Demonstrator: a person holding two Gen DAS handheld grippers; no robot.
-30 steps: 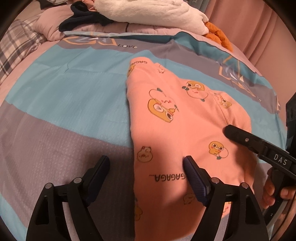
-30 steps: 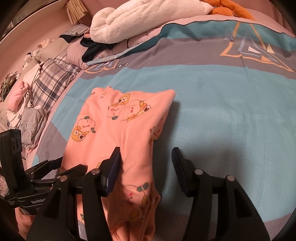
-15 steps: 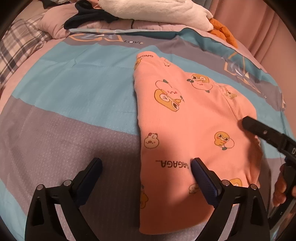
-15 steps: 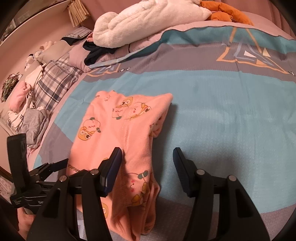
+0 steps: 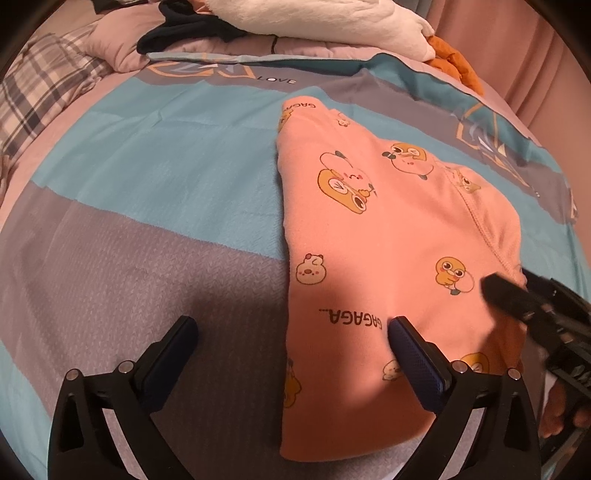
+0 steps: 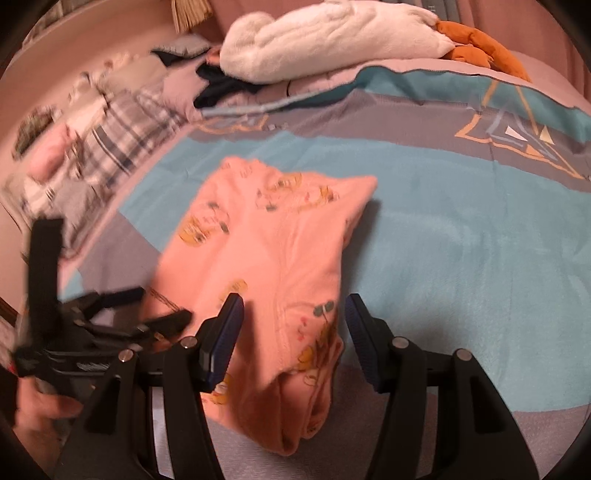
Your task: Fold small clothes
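My left gripper (image 5: 291,328) and right gripper (image 6: 293,314) hover spread wide and empty, straddling the folded pink garment's (image 5: 388,236) near edges, seemingly just above the bedspread (image 5: 155,177).

White plush blanket (image 6: 332,40), plaid pillow (image 5: 40,92), bedspread (image 5: 166,177)

A bed covered by a soft fleece blanket in teal and grey bands with orange triangle motifs (image 5: 147,177) is carrying everything. A folded peach-pink cotton garment printed with yellow cartoon ducks (image 5: 388,236) is lying flat on it. At the far end, a fluffy white plush blanket (image 6: 332,40), an orange plush toy (image 6: 480,44), a dark navy garment (image 5: 184,26) and a grey-and-white plaid cloth (image 6: 122,140) are resting.
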